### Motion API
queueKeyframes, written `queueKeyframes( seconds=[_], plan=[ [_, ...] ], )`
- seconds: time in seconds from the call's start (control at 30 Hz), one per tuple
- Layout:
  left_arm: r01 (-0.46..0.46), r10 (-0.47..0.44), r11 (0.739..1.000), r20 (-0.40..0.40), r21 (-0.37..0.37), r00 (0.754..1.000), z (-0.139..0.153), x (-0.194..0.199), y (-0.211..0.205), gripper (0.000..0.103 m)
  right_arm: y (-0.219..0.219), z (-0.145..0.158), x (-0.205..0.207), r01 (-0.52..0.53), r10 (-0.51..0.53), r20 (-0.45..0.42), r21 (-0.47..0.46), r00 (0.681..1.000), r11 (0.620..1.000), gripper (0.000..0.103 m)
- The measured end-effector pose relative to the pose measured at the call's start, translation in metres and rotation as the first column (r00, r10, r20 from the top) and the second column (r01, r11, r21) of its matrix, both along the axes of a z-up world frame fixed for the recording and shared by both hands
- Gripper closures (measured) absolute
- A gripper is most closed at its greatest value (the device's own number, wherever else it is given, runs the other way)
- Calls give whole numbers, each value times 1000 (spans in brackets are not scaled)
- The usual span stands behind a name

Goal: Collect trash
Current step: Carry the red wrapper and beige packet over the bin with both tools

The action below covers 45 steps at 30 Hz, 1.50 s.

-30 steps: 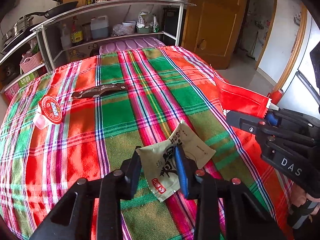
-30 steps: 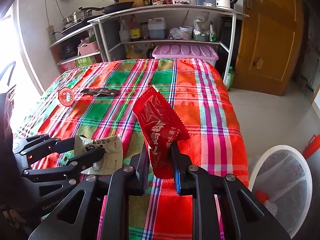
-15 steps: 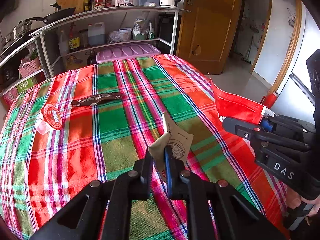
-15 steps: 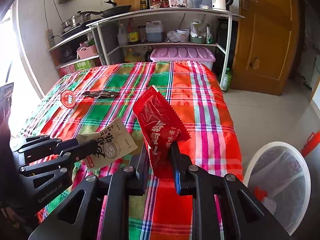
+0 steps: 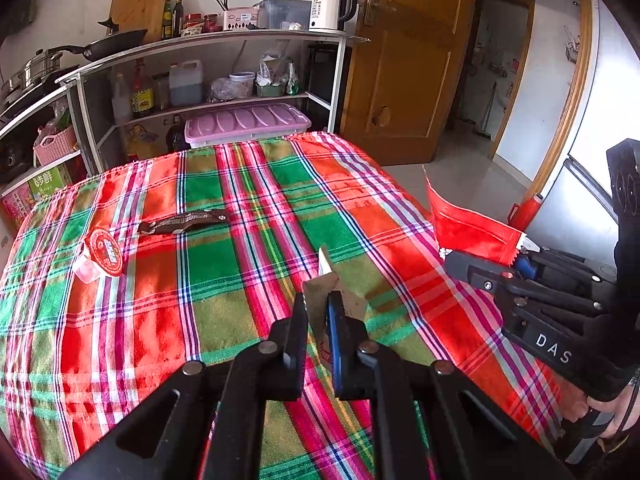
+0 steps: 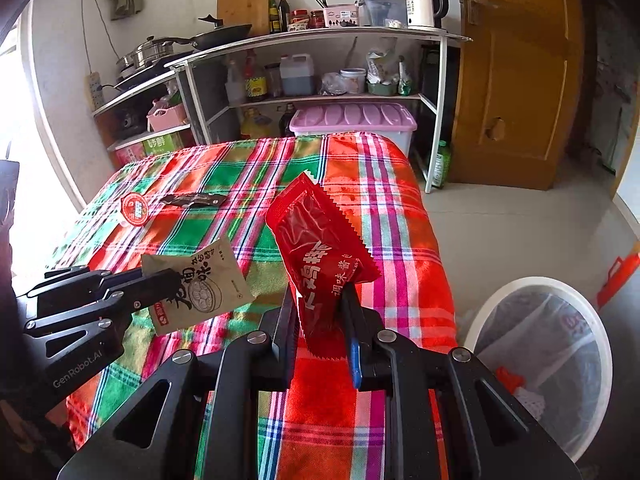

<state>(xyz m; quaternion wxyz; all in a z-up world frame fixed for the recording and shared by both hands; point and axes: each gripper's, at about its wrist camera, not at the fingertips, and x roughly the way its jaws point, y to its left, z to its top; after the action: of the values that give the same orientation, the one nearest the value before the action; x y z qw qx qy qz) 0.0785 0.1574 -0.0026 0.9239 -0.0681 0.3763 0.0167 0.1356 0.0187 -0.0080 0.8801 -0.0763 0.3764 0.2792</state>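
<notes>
- Left gripper (image 5: 318, 320) clamps khaki sachet (image 6: 200, 284), black print, lifted edge-on.
- Right gripper (image 6: 320, 308) clamps glossy red sachet (image 6: 320, 240).
- On cloth: one brown wrapper (image 5: 182, 222), one red-lidded cup (image 5: 102, 254).

Red sachet (image 6: 320, 256), beige packet (image 6: 200, 284), red-green plaid cloth (image 5: 224, 288)

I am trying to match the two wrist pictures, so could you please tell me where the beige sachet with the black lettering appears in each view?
Left wrist view: the beige sachet stands edge-on at lower centre, pinched in the left claw.
Right wrist view: it shows flat-on at lower left, lifted above the cloth.
Shared landmark: the round red-lidded cup on the plaid tablecloth, left of centre in both.
</notes>
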Motion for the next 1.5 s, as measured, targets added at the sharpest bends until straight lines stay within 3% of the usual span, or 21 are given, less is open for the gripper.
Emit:
queueKeyframes(
  seconds=[0.47,0.8,1.17,1.5],
  plan=[
    [47,-47,999,53,4,997,23,-2,-28,93,-43,16,-11,66,-67,37,28,997,997,82],
    [141,-142,990,96,14,985,40,9,-70,93,-88,25,-16,152,-154,60,39,986,988,82],
    [289,-288,957,62,-16,956,31,38,-149,93,-161,26,-18,288,-288,61,9,956,957,82],
    [384,-384,923,-14,-32,923,5,66,-219,93,-225,-7,-6,406,-407,-15,-60,913,912,82]
  ],
)
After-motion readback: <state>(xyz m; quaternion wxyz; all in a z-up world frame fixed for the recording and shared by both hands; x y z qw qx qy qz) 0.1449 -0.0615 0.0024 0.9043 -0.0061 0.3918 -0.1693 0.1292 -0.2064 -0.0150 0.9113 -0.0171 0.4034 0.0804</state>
